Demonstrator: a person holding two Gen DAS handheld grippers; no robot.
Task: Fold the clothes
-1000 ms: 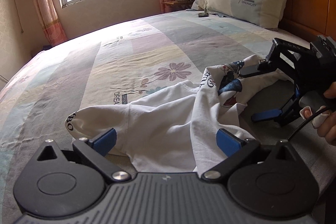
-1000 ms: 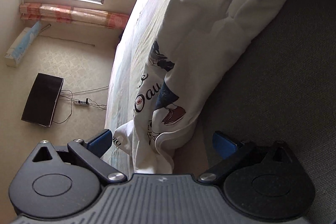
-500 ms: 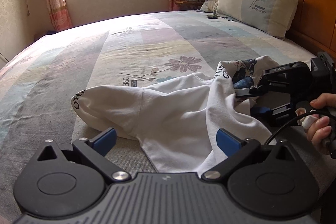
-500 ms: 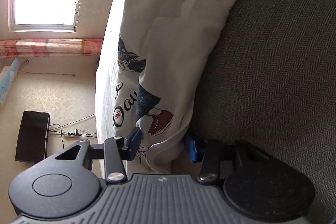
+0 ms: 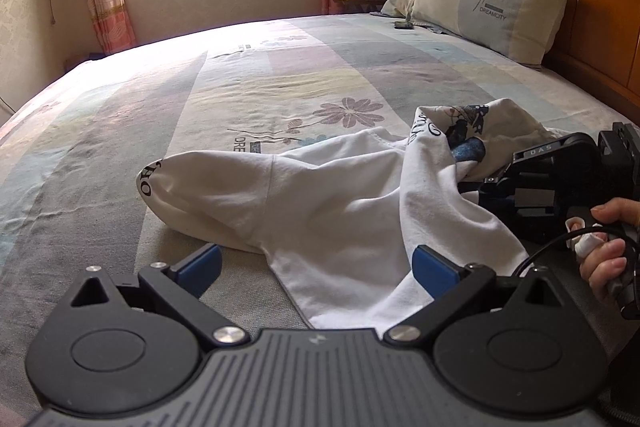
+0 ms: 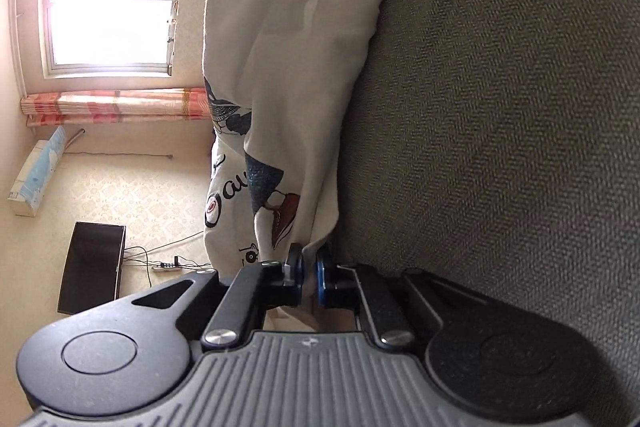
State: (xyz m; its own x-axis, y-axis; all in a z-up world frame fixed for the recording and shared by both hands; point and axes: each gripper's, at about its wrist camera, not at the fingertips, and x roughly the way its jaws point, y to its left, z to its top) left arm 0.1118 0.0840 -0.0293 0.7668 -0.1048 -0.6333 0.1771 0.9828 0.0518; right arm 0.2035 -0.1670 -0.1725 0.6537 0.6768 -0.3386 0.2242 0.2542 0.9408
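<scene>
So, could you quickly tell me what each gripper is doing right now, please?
Left gripper: open, holding nothing, hem of the white T-shirt between its fingers.
Right gripper: shut on the T-shirt's edge.

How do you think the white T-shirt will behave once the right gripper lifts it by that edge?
The white T-shirt lies crumpled in soft folds, so it will probably droop limply. The right gripper pinches one edge only, so the rest likely trails across the bed.

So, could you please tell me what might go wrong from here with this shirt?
The right tongs pinch only a thin edge of the shirt, so it may slip out when lifted. The left tongs are open with the hem between them; closing there could catch several bunched layers. The shirt is crumpled, so folding now would likely trap creases.
</scene>
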